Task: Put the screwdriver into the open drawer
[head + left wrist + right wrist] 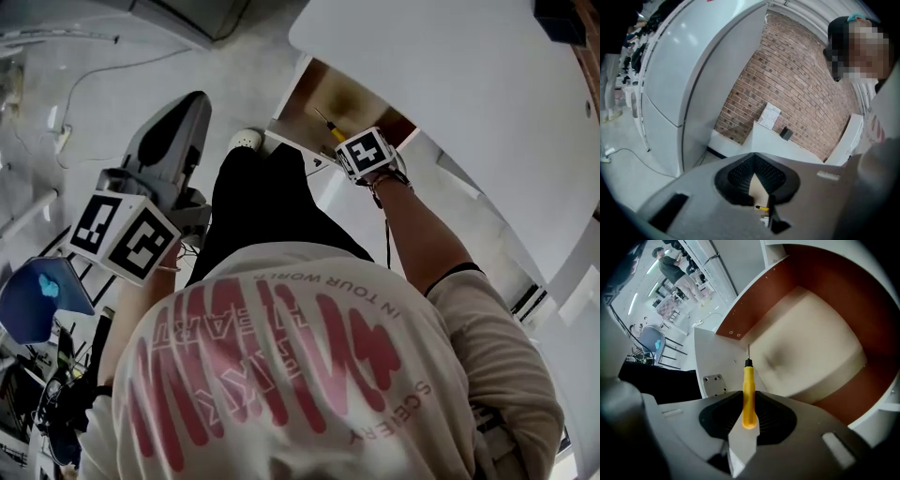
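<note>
Jaws, R gripper (749, 414): screwdriver (748, 380) held, over drawer (820, 343)

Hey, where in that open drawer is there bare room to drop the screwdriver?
The whole beige drawer floor is bare, bordered by reddish-brown walls. The screwdriver, held in the right gripper, points toward the corner by the white panel; nothing crowds the inside.
</note>
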Demonstrator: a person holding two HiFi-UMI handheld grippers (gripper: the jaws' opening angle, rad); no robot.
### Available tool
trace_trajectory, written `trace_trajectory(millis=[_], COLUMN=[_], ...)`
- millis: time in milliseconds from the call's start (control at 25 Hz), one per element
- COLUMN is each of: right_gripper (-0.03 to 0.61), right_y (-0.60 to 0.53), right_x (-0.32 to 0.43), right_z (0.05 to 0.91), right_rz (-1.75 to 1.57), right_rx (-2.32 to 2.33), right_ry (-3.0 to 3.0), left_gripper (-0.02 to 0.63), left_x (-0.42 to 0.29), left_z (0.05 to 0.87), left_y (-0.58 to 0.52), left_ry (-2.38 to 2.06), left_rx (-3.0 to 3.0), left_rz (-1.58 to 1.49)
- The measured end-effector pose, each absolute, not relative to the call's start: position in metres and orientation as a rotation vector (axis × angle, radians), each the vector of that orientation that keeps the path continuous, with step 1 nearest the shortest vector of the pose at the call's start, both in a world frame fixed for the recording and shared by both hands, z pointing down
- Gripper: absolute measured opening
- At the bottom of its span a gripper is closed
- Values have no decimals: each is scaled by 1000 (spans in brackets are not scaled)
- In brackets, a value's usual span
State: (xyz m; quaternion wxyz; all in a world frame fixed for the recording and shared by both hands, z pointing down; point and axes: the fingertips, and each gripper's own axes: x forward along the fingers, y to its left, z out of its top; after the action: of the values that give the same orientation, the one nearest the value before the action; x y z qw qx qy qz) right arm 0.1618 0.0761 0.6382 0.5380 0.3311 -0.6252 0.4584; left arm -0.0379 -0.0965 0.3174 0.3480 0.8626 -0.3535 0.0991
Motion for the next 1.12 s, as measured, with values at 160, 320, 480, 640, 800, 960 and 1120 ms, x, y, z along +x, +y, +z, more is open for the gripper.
trace_trajectory(millis=[160, 320, 480, 640, 800, 960, 1120], right_gripper=[98, 98, 98, 98, 98, 100, 103], right_y=[78, 78, 78, 76, 68, 64, 61], right_x=[166, 161, 166, 165, 158, 161, 162], right_z=[649, 659, 670, 674, 676, 679, 683], right_rz=[1052, 1048, 1069, 1068, 1035, 972, 955], right_rx=[726, 674, 668, 645, 621, 606, 605], right_ry=[-1463, -1467, -1446, -1434, -1449, -1424, -1418], left_gripper=[4, 5, 4, 4, 4, 5, 4], left_x=[-50, -59, -62, -65, -67, -66, -72], left_z=[320, 320, 325, 328, 334, 338, 340], left_y=[-96, -96, -98, -98, -97, -95, -96], left_ry=[-982, -1026, -1055, -1065, -1068, -1060, -1080], left_rx=[2208, 2188, 2178, 2158, 2138, 2136, 2129], left_rz=[252, 256, 263, 272, 260, 264, 267])
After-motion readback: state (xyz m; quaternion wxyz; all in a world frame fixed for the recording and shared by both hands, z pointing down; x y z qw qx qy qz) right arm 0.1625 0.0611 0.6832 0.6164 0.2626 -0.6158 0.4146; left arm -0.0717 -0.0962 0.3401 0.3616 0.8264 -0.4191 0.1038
